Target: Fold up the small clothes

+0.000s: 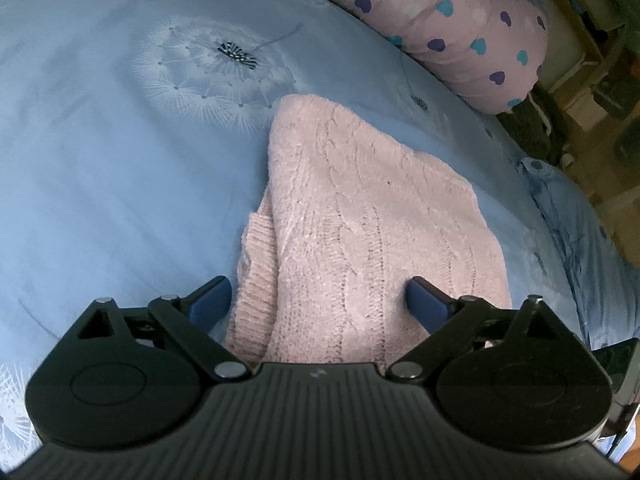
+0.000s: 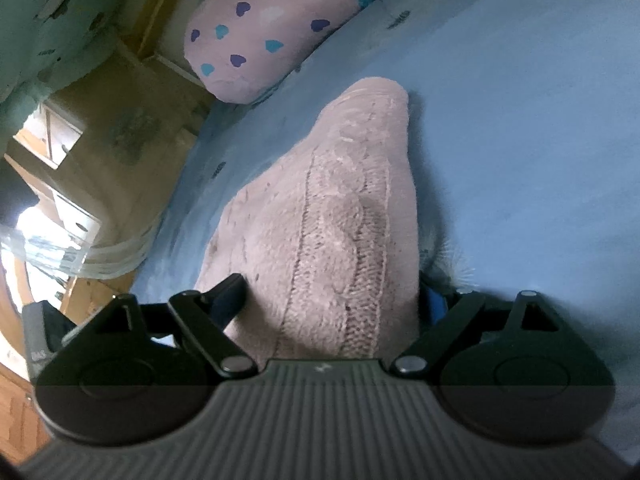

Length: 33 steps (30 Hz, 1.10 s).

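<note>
A blue bedsheet (image 1: 100, 168) printed with white dandelion heads covers a bed and fills most of both views. At its far edge lies a pink quilt (image 1: 460, 32), rolled up and dotted with blue and purple hearts. A pink cable-knit sweater (image 1: 360, 216) lies folded on the sheet, near the quilt but apart from it. The left gripper (image 1: 320, 300) sits low over the sweater's near end, jaws spread wide, with the knit between its blue pads and ungripped. The right gripper (image 2: 332, 300) likewise straddles the sweater, jaws wide apart and released.
</note>
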{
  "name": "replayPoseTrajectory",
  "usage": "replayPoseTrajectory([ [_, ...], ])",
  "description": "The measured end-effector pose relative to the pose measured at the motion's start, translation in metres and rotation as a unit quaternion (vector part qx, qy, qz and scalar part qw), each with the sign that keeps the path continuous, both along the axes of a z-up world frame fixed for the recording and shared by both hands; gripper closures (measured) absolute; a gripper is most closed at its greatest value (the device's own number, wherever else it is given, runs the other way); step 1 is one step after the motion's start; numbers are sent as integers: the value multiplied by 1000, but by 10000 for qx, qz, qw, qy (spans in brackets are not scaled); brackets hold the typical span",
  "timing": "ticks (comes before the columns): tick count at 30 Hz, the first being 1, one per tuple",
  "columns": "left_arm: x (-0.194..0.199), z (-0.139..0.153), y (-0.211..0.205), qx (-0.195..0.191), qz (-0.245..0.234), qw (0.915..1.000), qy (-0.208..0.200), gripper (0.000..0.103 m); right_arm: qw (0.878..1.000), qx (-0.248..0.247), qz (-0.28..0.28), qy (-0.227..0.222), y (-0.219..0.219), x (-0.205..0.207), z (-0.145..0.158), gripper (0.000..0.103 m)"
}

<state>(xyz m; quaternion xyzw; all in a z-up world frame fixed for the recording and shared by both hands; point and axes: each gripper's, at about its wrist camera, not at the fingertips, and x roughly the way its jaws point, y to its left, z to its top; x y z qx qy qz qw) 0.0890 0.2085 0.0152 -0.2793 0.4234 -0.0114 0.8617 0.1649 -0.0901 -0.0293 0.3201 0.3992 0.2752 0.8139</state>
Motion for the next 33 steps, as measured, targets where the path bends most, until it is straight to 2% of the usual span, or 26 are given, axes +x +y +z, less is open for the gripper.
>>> replayPoseTrajectory([
  [6,0,-1,-2,24,-51,10000,17,3,10000,14,11,-72,1,-1,0,14],
  [9,1,-4,-5,64,-108,9999,19,2,10000,19,-10,-47,2,-1,1,20],
  [11,1,-4,-10,73,-221,9997,-30,3,10000,15,-38,-18,3,-1,1,29],
  [12,0,-5,-11,-22,-306,9995,-58,5,10000,12,-31,-11,1,-1,1,32],
  [14,-1,-7,-14,-161,-372,9992,-75,16,10000,56,-15,45,0,-2,1,41],
  [15,-2,-6,-15,-158,-393,9991,-100,19,9999,92,-15,69,-2,-2,2,44],
  [17,-6,-6,-13,-367,-400,9984,-139,32,9998,163,-46,95,-4,-4,6,50],
  [19,-12,-4,-9,-543,-396,9975,-195,37,9996,256,-63,102,-6,-7,11,52],
  [23,-28,5,-12,-911,-524,9942,-235,42,9982,577,-54,145,-14,-17,25,54],
  [33,-79,31,-86,-776,-1266,9889,36,42,9990,393,-39,216,-63,-70,56,54],
])
